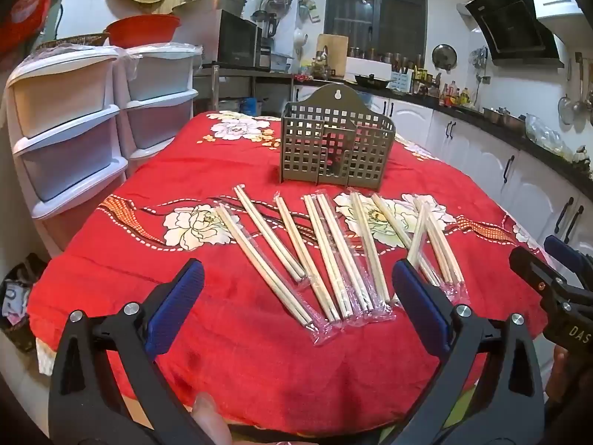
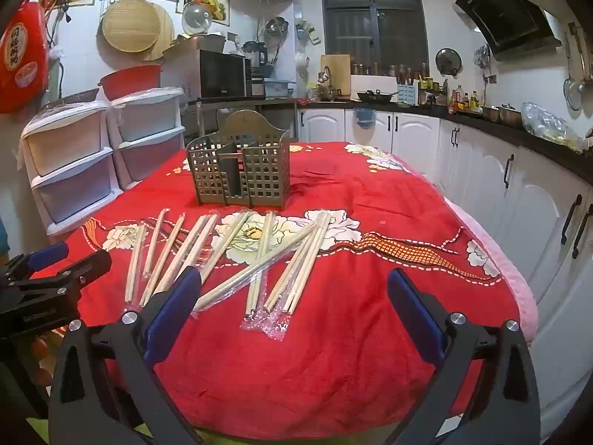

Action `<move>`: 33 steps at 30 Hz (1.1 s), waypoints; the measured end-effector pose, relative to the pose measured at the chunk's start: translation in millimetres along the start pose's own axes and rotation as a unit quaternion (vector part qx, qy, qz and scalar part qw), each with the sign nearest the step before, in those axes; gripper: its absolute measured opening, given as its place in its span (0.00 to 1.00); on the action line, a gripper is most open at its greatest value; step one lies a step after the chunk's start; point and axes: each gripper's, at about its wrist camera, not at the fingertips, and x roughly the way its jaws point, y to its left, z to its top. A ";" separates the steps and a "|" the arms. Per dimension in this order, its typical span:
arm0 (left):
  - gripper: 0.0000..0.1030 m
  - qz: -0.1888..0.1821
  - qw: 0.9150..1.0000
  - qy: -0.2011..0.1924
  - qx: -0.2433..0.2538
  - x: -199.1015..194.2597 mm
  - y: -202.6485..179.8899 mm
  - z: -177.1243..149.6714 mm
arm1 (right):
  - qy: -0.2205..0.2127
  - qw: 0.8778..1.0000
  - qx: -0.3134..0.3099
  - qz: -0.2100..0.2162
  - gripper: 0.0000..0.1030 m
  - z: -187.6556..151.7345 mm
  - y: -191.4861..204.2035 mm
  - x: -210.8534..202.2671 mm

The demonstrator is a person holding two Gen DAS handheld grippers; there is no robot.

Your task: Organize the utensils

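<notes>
Several pairs of wooden chopsticks [image 1: 326, 252] in clear plastic sleeves lie fanned across a table with a red floral cloth [image 1: 148, 259]. Behind them stands a brown lattice utensil holder [image 1: 335, 148] with inner dividers; no chopsticks show inside it. My left gripper [image 1: 298, 267] hovers open over the near ends of the chopsticks, holding nothing. In the right wrist view the chopsticks [image 2: 222, 256] lie left of centre, in front of the holder [image 2: 241, 170]. My right gripper [image 2: 294, 275] is open and empty above the rightmost pairs. Each gripper shows in the other's view: right gripper [image 1: 545, 256], left gripper [image 2: 74, 256].
White plastic drawer units [image 1: 70, 141] stand to the left of the table. White kitchen cabinets under a dark counter [image 2: 481, 170] run along the right side. Bare cloth [image 2: 389, 244] stretches to the right of the chopsticks. A thumb [image 1: 207, 415] shows at the bottom edge.
</notes>
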 end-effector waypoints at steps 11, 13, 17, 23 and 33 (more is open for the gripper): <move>0.90 0.002 1.000 0.000 0.004 -0.1 -0.6 -0.1 | 0.000 1.000 -0.003 -0.002 0.94 -1.3 3.7 1.5; 0.90 0.002 1.000 0.001 0.004 0.1 -0.5 -0.2 | -0.001 1.000 -0.004 -0.001 0.94 -2.0 4.7 1.6; 0.90 0.002 1.000 0.001 0.004 0.1 -0.6 -0.2 | -0.003 1.000 -0.005 -0.001 0.94 0.9 2.8 -3.2; 0.90 0.003 1.000 0.001 0.005 -0.4 -0.3 0.0 | -0.004 1.000 -0.006 0.000 0.94 1.7 4.1 -4.4; 0.90 0.003 1.000 0.004 0.004 1.7 4.3 -1.5 | -0.004 1.000 -0.008 -0.001 0.94 1.1 4.9 -0.5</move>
